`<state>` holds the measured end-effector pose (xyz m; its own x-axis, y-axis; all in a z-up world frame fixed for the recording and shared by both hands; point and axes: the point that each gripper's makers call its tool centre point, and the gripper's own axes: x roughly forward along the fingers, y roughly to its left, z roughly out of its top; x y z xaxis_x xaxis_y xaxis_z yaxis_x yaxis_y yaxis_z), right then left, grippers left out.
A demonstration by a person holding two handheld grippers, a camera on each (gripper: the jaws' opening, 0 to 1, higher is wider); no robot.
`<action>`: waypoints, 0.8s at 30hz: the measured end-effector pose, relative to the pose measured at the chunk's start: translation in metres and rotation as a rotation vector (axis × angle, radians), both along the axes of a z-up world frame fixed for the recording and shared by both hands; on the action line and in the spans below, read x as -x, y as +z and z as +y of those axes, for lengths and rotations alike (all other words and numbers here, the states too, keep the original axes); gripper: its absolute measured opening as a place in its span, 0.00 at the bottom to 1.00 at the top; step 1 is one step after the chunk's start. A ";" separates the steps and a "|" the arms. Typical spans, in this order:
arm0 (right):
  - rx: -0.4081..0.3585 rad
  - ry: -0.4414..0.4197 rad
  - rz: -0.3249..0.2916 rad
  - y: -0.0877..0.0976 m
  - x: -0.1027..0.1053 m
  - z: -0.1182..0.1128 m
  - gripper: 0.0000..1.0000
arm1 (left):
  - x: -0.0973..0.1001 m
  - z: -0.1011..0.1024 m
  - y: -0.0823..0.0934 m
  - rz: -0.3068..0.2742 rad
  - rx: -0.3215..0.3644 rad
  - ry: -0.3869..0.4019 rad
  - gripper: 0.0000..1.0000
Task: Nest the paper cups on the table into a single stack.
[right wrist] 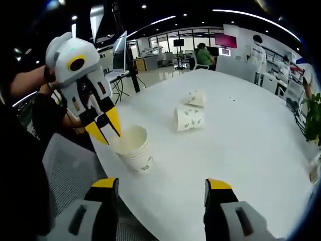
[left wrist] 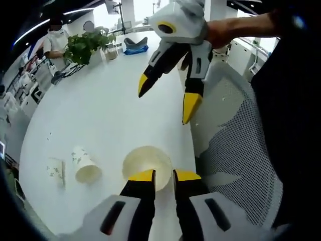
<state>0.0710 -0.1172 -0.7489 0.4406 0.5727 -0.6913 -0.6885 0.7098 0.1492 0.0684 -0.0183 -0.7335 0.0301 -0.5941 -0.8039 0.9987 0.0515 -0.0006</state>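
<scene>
Upright cup stack (right wrist: 134, 148) at table (right wrist: 241, 150) edge pinched by left gripper (right wrist: 107, 131); right gripper (right wrist: 161, 188) spread empty; two loose cups (right wrist: 189, 118) unstacked.

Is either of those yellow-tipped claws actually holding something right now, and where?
Yes: the left gripper pinches the upright paper cup by its rim. The right gripper is open, holding nothing.

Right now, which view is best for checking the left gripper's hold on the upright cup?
The right gripper view: it shows the left gripper from the side, jaws pinched on the rim of the upright cup. The left gripper view looks down its own jaws into the cup's mouth, which hides the contact on the rim.
</scene>
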 end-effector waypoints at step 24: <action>-0.316 -0.130 0.013 0.034 -0.153 0.030 0.61 | -0.058 0.074 0.002 0.001 0.270 0.630 0.32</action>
